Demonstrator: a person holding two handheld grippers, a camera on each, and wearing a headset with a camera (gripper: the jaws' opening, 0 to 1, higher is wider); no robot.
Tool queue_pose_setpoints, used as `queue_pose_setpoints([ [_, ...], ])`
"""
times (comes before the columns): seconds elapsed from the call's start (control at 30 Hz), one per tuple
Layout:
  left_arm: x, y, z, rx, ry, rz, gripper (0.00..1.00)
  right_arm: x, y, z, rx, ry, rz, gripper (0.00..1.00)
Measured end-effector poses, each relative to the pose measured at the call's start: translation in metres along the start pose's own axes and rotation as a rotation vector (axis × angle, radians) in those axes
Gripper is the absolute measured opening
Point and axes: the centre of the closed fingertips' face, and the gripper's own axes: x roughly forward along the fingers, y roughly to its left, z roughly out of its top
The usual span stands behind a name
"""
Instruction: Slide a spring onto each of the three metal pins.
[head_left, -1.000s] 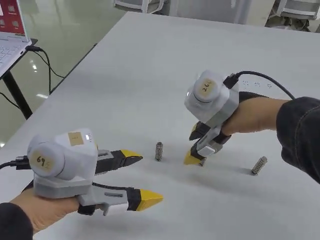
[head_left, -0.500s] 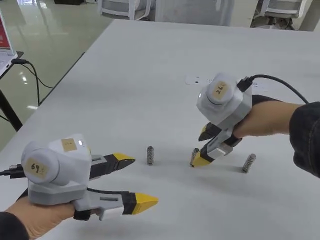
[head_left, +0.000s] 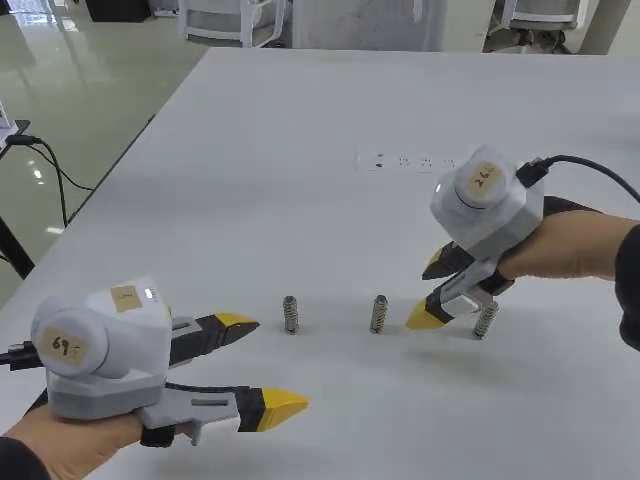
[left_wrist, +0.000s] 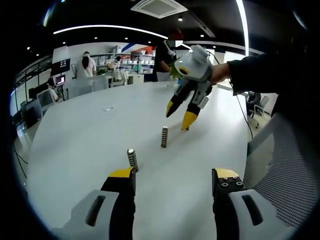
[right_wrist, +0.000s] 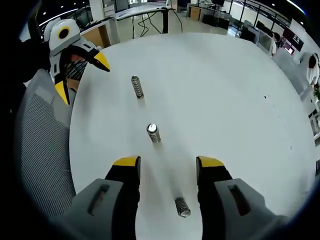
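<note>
Standing in a row on the white table (head_left: 300, 150), the left spring (head_left: 290, 314), the middle spring (head_left: 379, 313) and the right spring (head_left: 485, 320) are each looking threaded already; a metal pin (right_wrist: 152, 128) is showing at the middle one's top. The task is seeming all but done, with only the slightly leaning right spring perhaps needing seating. The right gripper (head_left: 432, 292) is hovering with moderately parted jaws either side of that spring, clamping nothing. The left gripper (head_left: 262, 362) is waiting wide open and empty, well apart
</note>
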Motion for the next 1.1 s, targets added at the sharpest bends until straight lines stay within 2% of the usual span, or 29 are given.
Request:
queue_pose_setpoints([
  [0.63,0.003,0.002,-0.001,-0.002,0.017,0.008,0.60,-0.021,-0.023,-0.044,0.182,-0.120,-0.106,0.49],
  [0.83,0.004,0.002,-0.002,-0.006,0.017,0.012,0.60,-0.027,-0.022,-0.054,0.217,-0.155,-0.131,0.51],
  [1.1,0.002,0.002,-0.003,-0.013,0.013,0.016,0.61,-0.033,-0.013,-0.068,0.236,-0.180,-0.153,0.52],
])
